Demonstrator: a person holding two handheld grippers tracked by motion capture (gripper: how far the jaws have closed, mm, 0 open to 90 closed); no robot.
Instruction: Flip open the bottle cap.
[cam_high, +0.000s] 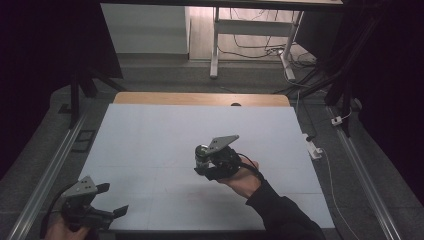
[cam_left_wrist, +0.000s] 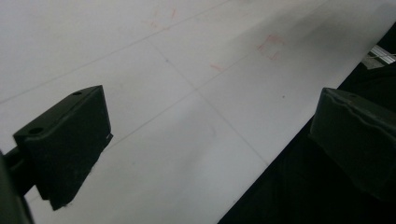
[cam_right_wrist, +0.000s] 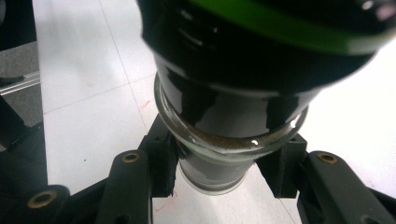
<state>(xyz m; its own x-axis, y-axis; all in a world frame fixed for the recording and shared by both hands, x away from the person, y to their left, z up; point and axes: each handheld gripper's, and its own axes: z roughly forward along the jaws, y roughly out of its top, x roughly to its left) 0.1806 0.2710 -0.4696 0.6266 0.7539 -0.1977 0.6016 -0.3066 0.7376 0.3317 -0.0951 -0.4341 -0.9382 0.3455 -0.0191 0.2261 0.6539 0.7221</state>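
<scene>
A small dark bottle (cam_high: 201, 153) is clamped in my right gripper (cam_high: 206, 161) over the middle of the white table (cam_high: 165, 135), just above its surface. In the right gripper view the dark glass bottle (cam_right_wrist: 233, 70) has a green band near its top, and my right gripper (cam_right_wrist: 219, 161) is shut on its narrower lower part, the pads (cam_right_wrist: 164, 158) pressing on both sides. My left gripper (cam_high: 112, 199) hovers at the table's front left corner, open with nothing in it. Its two black jaws stand wide apart in the left gripper view, my left gripper (cam_left_wrist: 210, 135) over bare white tabletop.
A wooden strip (cam_high: 200, 98) borders the table's far edge. Metal rails (cam_high: 55, 160) run along both sides on the floor. A white power strip (cam_high: 314, 149) and cable lie off the right edge. Desk legs (cam_high: 215, 50) and cables stand farther back.
</scene>
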